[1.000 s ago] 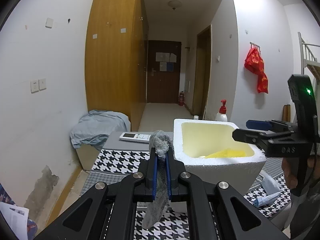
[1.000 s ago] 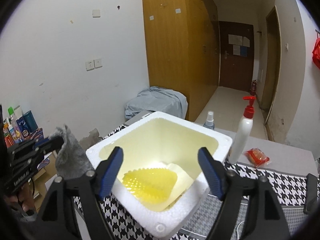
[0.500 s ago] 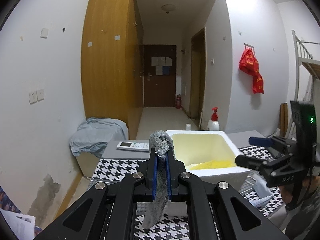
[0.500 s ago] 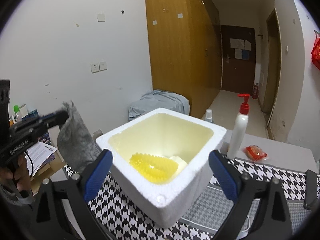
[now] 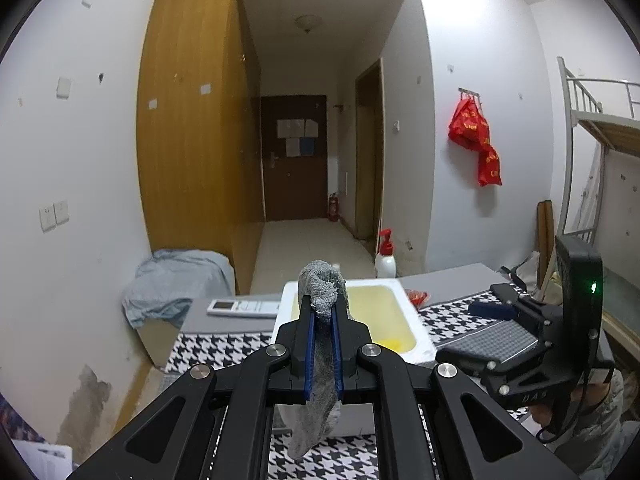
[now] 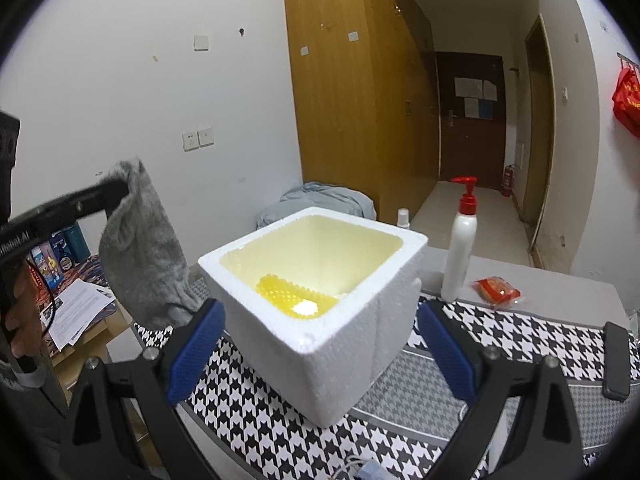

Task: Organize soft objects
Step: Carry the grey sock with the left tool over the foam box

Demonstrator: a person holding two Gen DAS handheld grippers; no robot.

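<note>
Up beside the white box (image 6: 320, 312), the left gripper (image 5: 323, 312) is squeezing a gray cloth (image 6: 144, 256) tight. The right gripper (image 6: 320, 344) is hanging wide open, holding nothing. If the cloth is dropped too early, it could be landing outside the box

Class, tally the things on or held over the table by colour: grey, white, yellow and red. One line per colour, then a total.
Grey: 1, the grey sock in the left gripper.
White: 2, the foam box, the pump bottle.
Yellow: 1, the spiky yellow item.
Red: 1, the red packet.
Total: 5.
</note>
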